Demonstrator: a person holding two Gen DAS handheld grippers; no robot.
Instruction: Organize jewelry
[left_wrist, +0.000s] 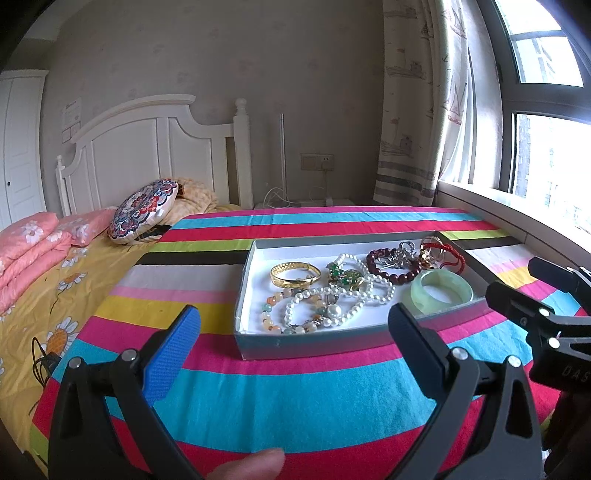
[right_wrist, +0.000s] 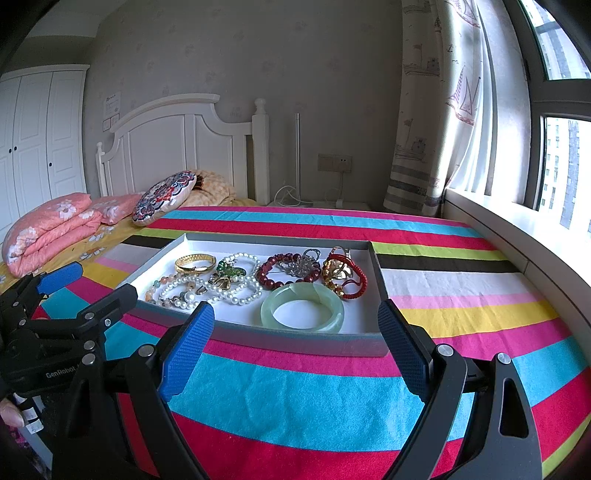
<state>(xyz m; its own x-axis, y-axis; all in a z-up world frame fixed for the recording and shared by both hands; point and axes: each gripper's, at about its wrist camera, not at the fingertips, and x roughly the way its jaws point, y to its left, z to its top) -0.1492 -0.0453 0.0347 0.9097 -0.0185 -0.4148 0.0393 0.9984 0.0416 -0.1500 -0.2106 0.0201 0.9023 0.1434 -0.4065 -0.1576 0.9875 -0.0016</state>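
A shallow grey box (left_wrist: 295, 345) (right_wrist: 295, 341) with a white floor lies on the striped cloth. In it are a gold bangle (left_wrist: 294, 274) (right_wrist: 195, 262), a pale green jade bangle (left_wrist: 441, 291) (right_wrist: 302, 307), white pearl strands (left_wrist: 354, 295) (right_wrist: 236, 291), a dark red bead bracelet (left_wrist: 391, 265) (right_wrist: 284, 273), a green brooch (left_wrist: 343, 275) (right_wrist: 229, 268) and a red cord bracelet (left_wrist: 448, 254) (right_wrist: 351, 280). My left gripper (left_wrist: 295, 347) (right_wrist: 88, 291) hovers open before the box's near wall. To its right, my right gripper (right_wrist: 295, 343) (left_wrist: 509, 280) is open too, empty, near the jade bangle's corner.
The striped cloth (left_wrist: 295, 402) (right_wrist: 295, 398) covers a bed. Pink folded quilts (left_wrist: 26, 254) (right_wrist: 48, 229), a patterned round cushion (left_wrist: 144, 210) (right_wrist: 162, 197) and a white headboard (left_wrist: 147, 147) lie far left. A window ledge (right_wrist: 517, 229) and curtain (left_wrist: 417, 110) run along the right. A fingertip (left_wrist: 251, 465) shows at the bottom.
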